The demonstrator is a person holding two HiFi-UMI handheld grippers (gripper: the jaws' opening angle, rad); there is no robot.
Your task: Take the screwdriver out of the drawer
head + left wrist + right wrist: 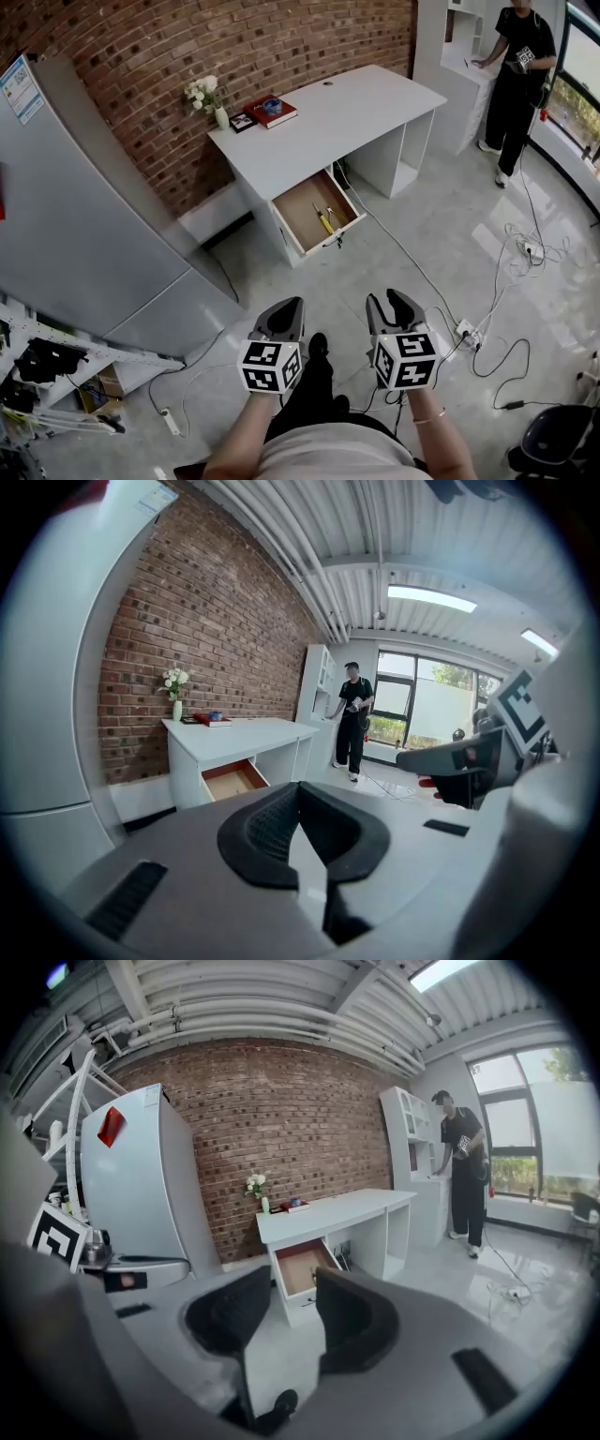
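The yellow-handled screwdriver (323, 220) lies flat on the bottom of the drawer (302, 204), which stands open under the white tabletop (347, 117) just above the middle of the head view. It therefore looks reachable from above with no further opening needed. Both tongs sit low in the frame, well apart from the drawer and aimed toward it: the right tongs (395, 305) have jaws apart with nothing between them, seemingly readied for the grasp, while the left tongs (286, 311) have jaws together and empty, probably idle.
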